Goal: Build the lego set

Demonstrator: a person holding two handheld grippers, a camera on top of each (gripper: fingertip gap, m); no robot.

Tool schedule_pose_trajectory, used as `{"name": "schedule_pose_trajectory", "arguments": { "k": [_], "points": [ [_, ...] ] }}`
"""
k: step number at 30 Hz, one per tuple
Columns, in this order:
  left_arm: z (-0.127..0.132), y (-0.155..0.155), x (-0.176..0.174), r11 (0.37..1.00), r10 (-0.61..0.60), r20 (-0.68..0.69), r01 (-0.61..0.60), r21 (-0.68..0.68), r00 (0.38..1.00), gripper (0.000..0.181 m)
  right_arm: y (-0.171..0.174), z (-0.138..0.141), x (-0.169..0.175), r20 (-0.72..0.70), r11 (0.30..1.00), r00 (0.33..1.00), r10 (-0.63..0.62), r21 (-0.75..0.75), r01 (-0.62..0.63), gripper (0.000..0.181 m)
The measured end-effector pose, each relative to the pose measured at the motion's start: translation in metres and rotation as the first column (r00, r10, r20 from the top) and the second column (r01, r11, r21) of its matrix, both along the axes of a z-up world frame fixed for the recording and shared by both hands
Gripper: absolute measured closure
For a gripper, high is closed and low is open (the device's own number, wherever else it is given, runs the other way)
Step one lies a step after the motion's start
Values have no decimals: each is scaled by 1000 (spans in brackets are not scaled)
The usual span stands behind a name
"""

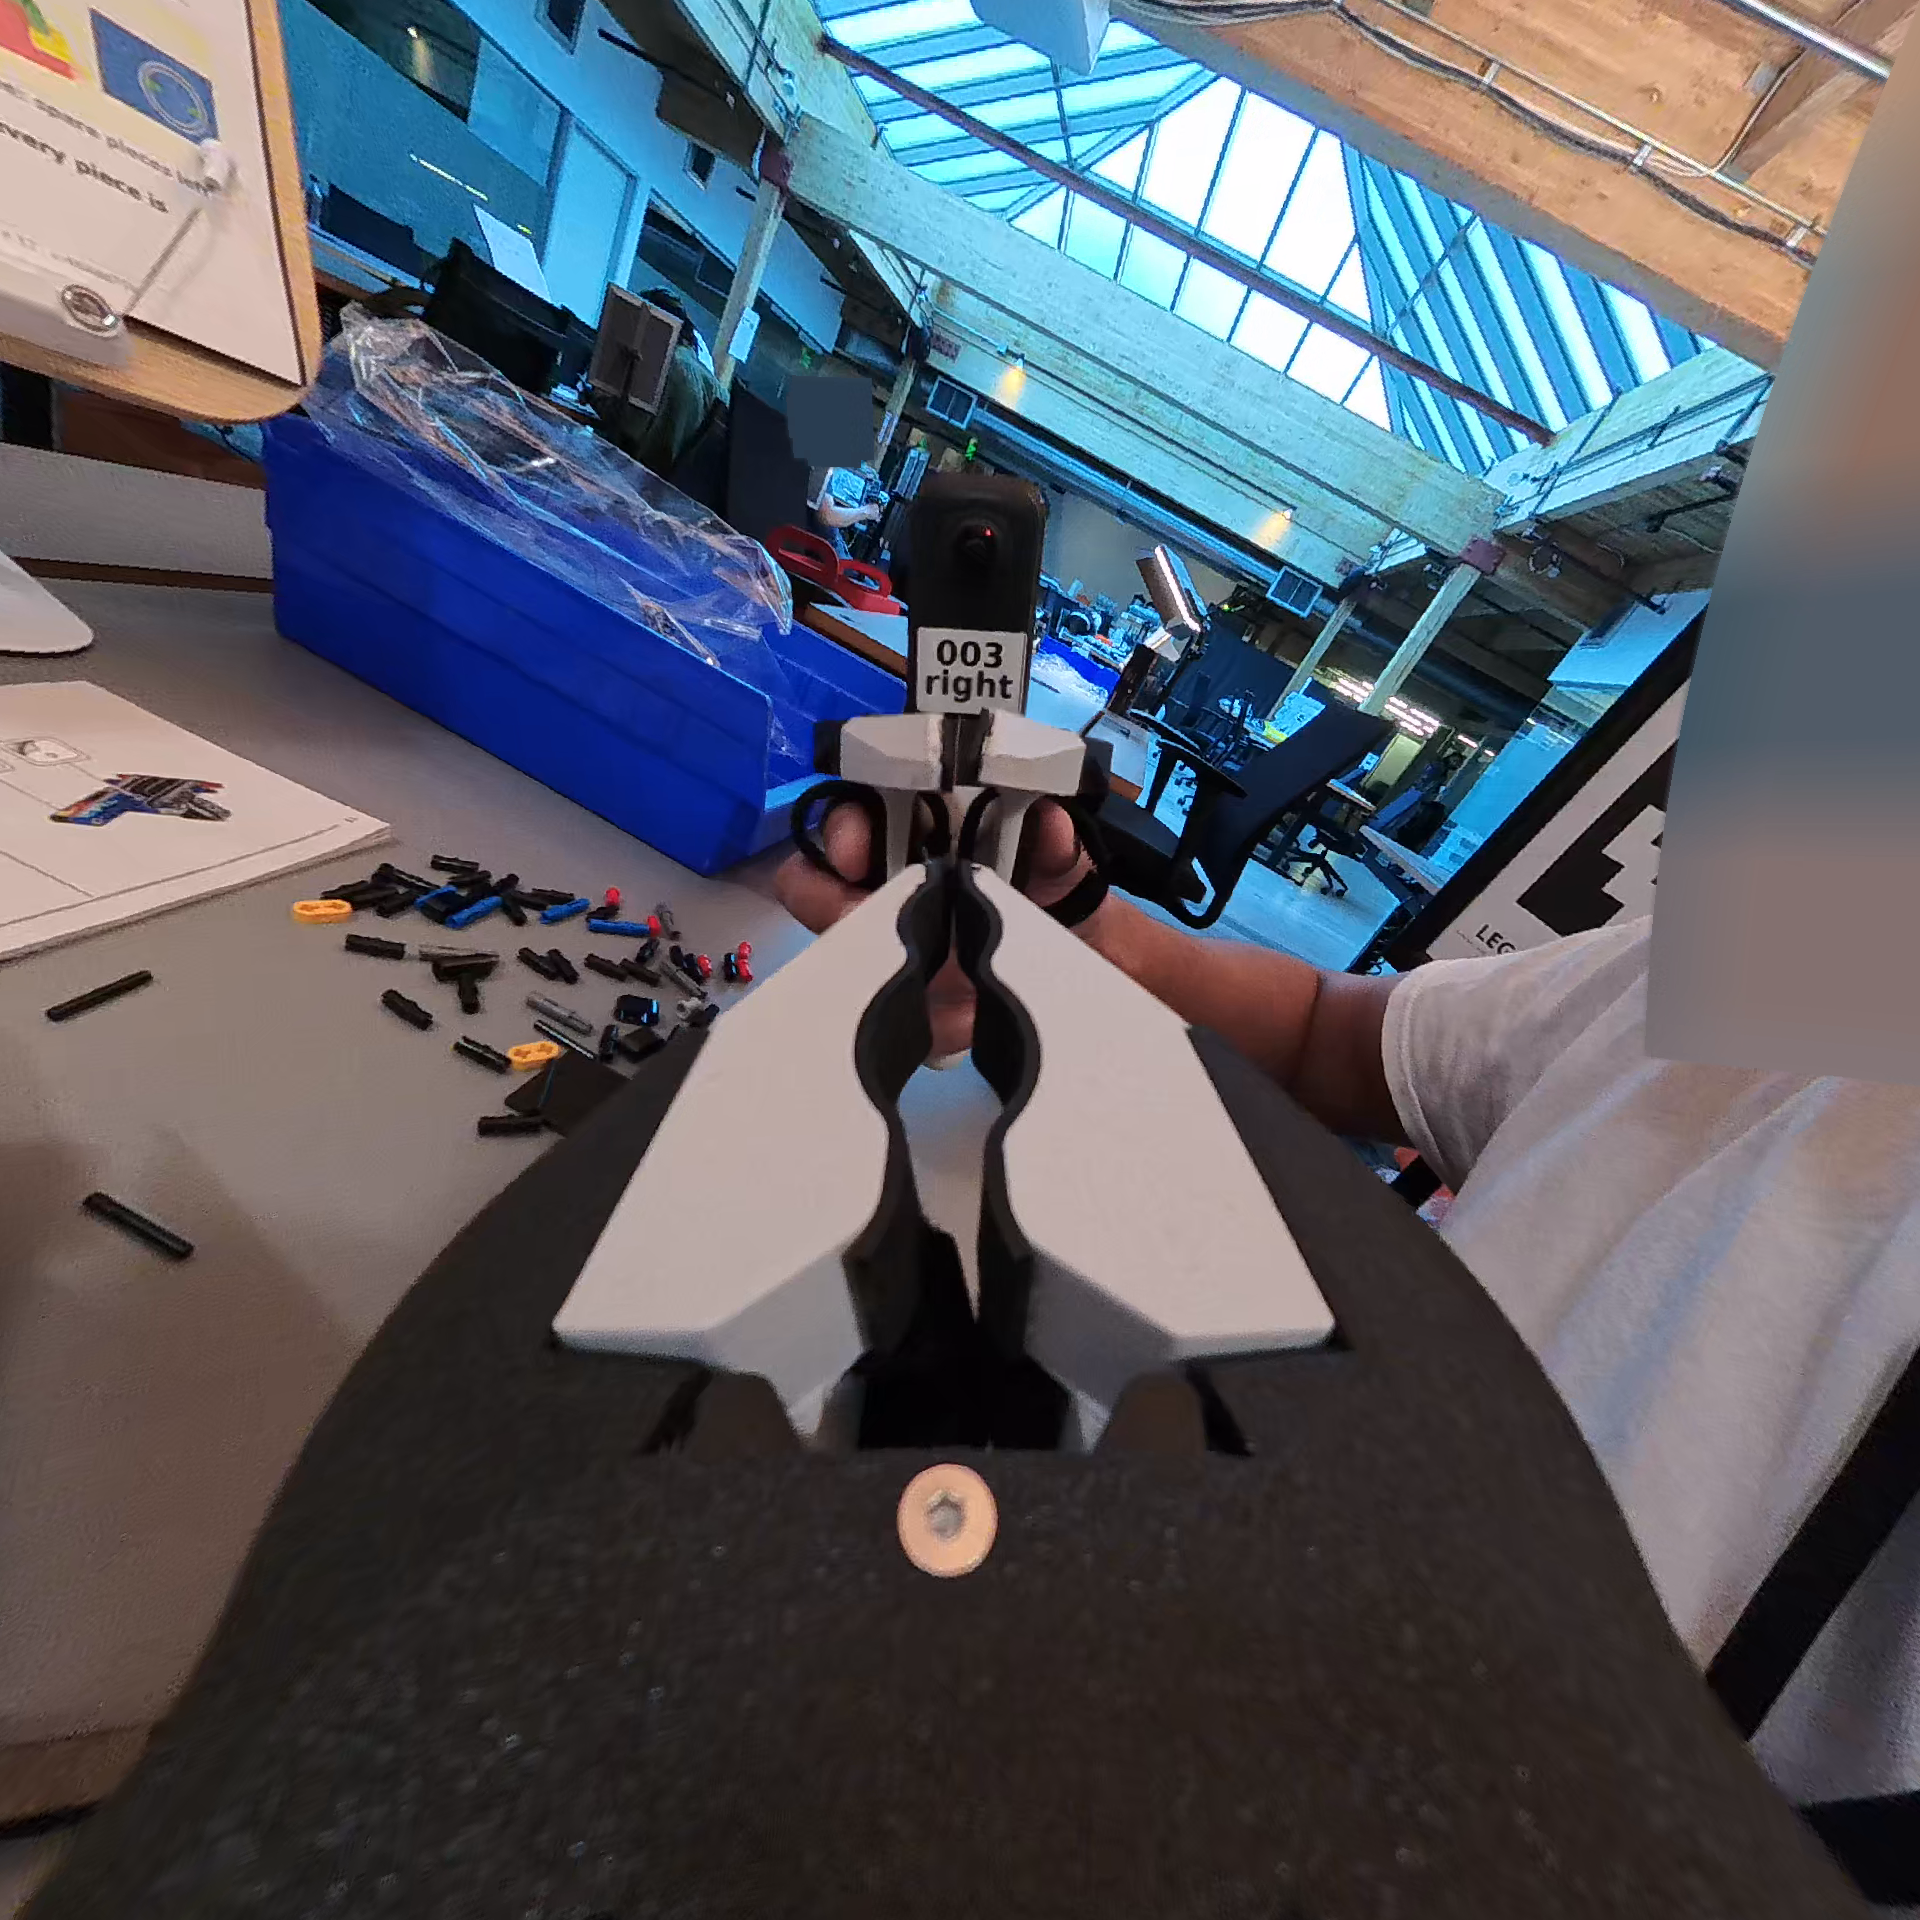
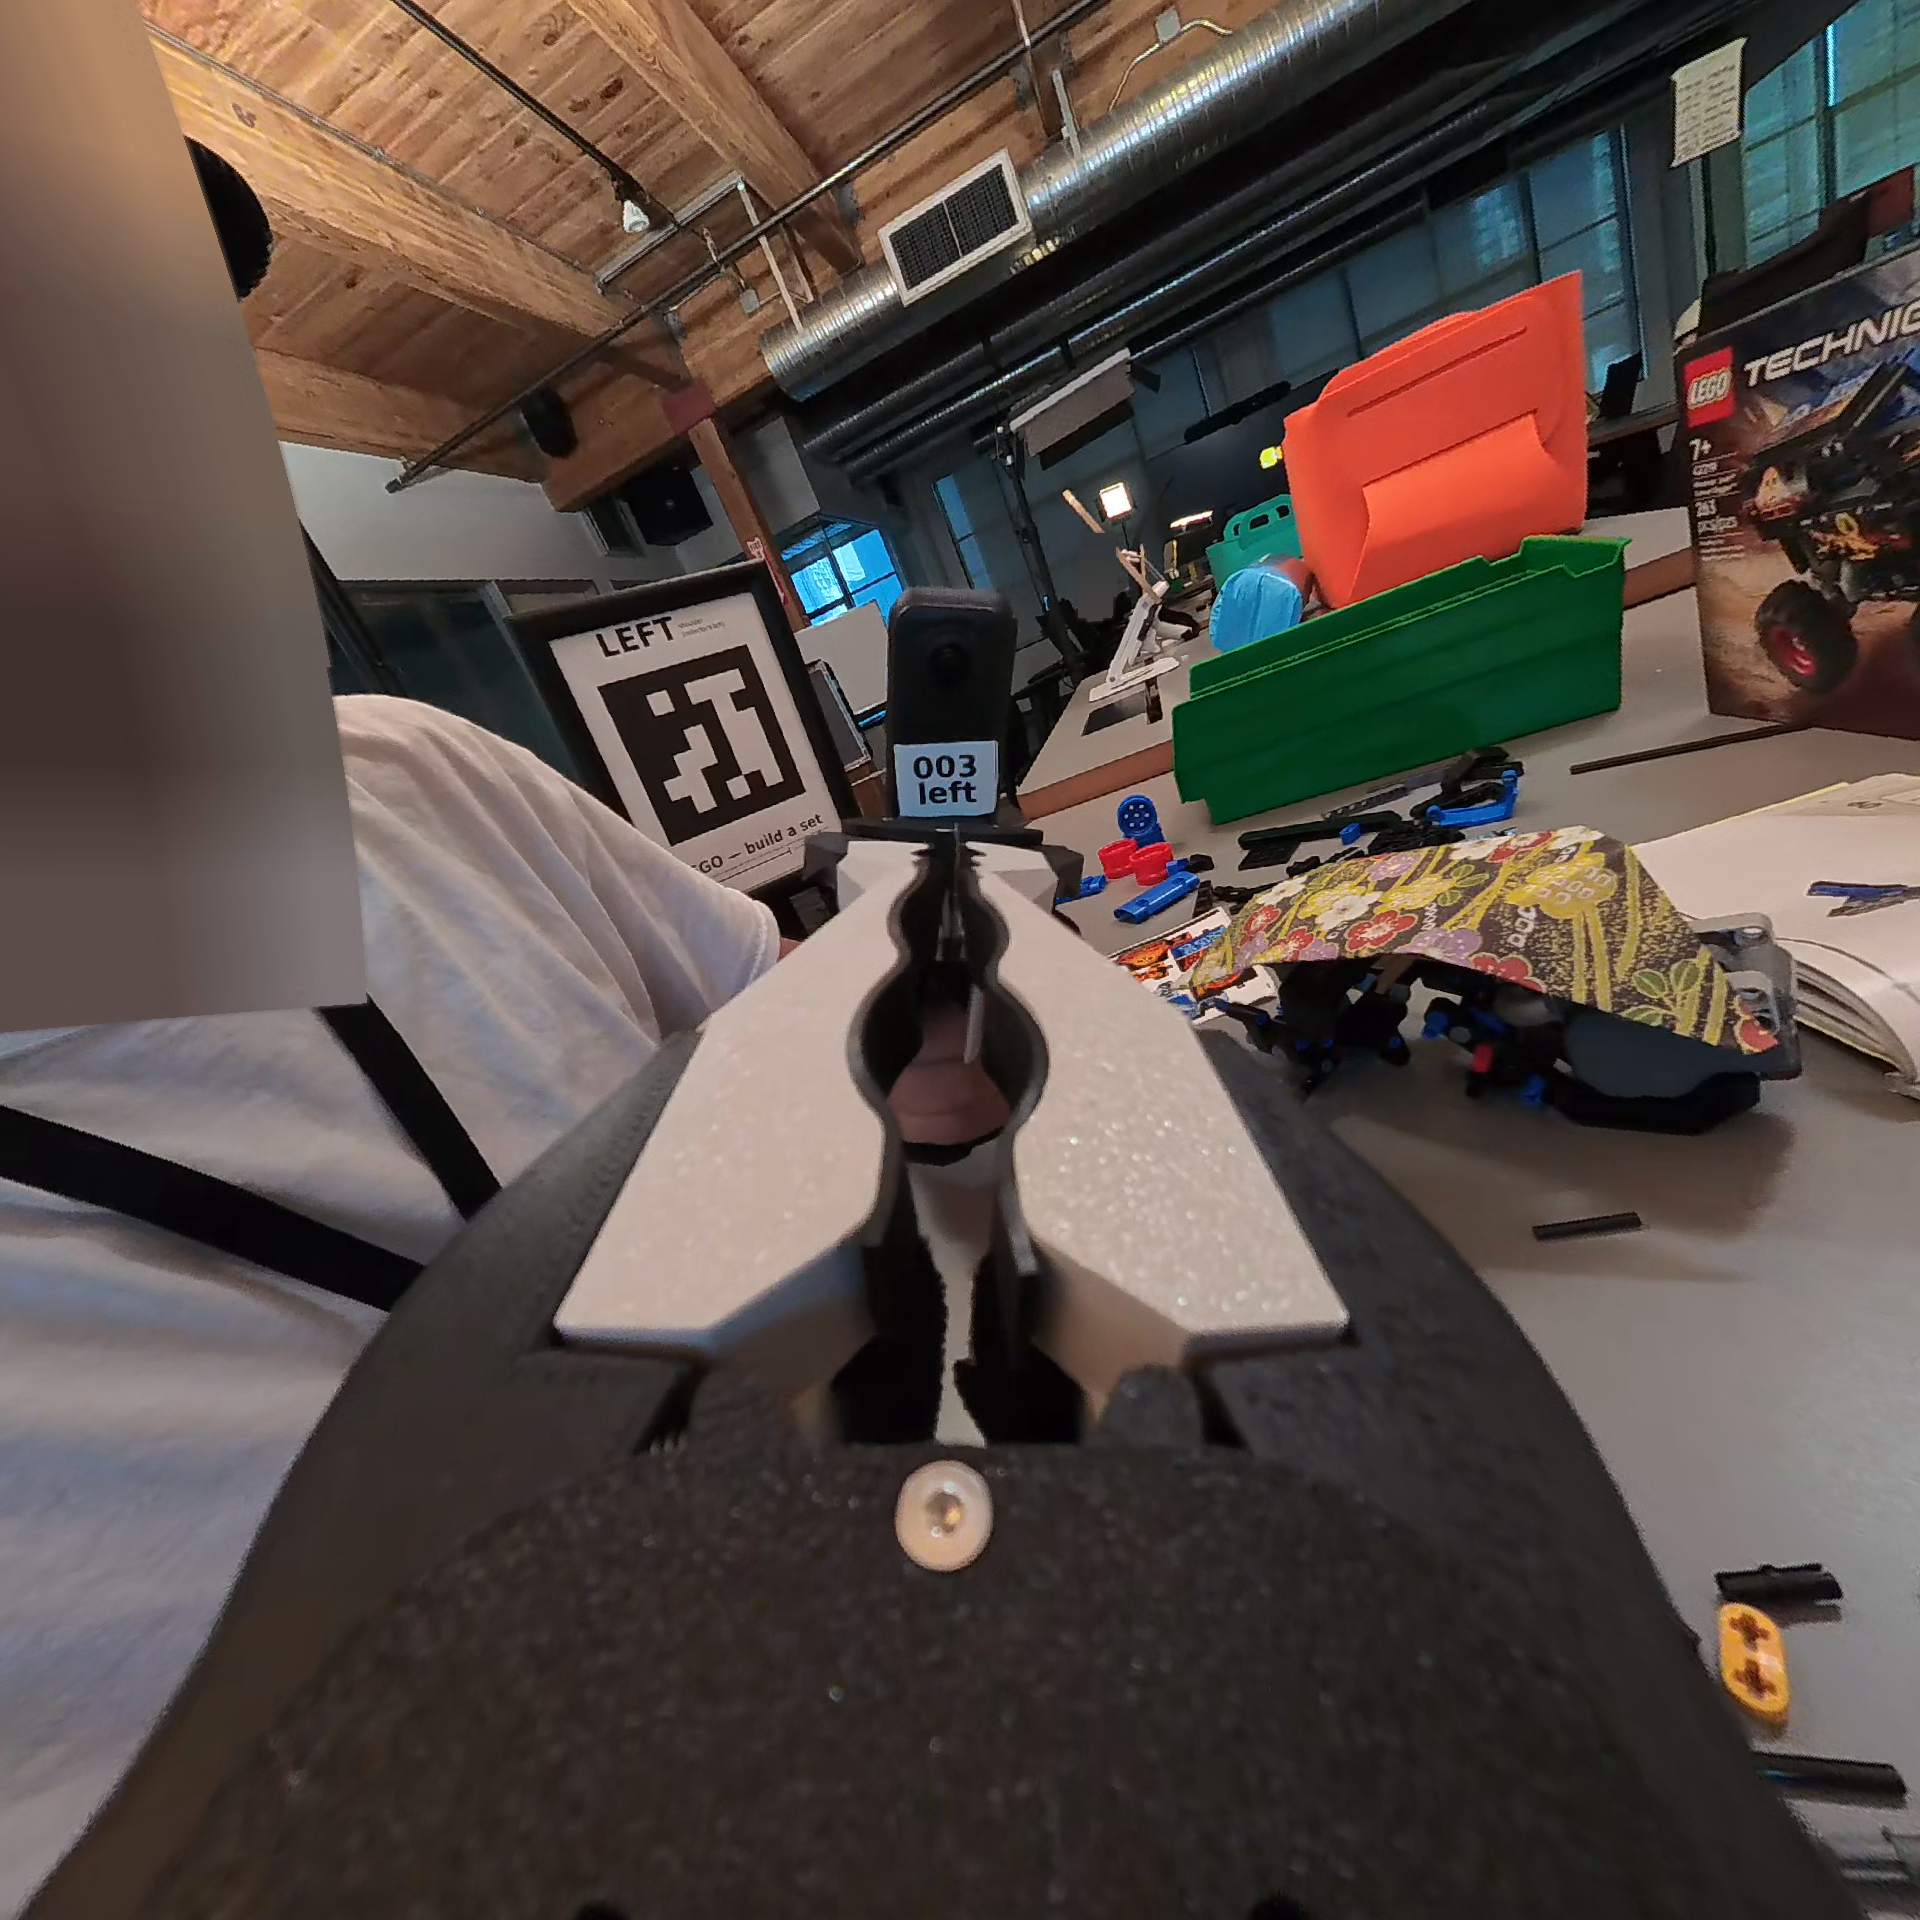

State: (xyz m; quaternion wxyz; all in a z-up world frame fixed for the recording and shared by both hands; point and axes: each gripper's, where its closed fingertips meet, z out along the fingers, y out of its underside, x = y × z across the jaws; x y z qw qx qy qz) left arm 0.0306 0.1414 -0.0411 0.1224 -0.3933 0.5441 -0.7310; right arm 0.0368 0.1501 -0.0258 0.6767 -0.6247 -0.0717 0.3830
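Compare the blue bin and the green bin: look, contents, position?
The blue bin has crumpled clear plastic on top; the green bin shows no such wrap. An orange bin rises behind the green one; nothing like it is by the blue one. Black and blue pins lie before the blue bin; larger blue and red parts before the green. Both are long plastic bins on the grey table.

Large open workshop or maker-space in a converted industrial hall: timber ceiling beams (image 2: 436, 260), exposed silver ductwork (image 2: 1143, 208) with a vent grille (image 2: 954, 223), and a glazed skylight (image 1: 1299, 208) overhead. Long grey work surface (image 1: 312, 1091) carries plastic parts bins in blue (image 1: 540, 644) and green (image 2: 1403, 665). Further back stand black office chairs (image 1: 1247, 810), monitors (image 1: 634, 348) and more cluttered benches, with a printed marker sign (image 2: 696, 727) propped nearby.
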Motion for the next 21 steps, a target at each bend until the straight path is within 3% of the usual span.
{"name": "schedule_pose_trajectory", "arguments": {
  "k": [16, 21],
  "points": [
    [-2, -6, -2, 1000, 3, 16, -4, 20, 1000, 181, 0, -2, 4, 45, 999, 999, -31, -7, 31, 181],
    [-1, -7, -3, 1000, 26, 25, -27, 16, 999, 157, 0, -2, 8, 63, 999, 997, -48, -8, 49, 181]
  ]
}}
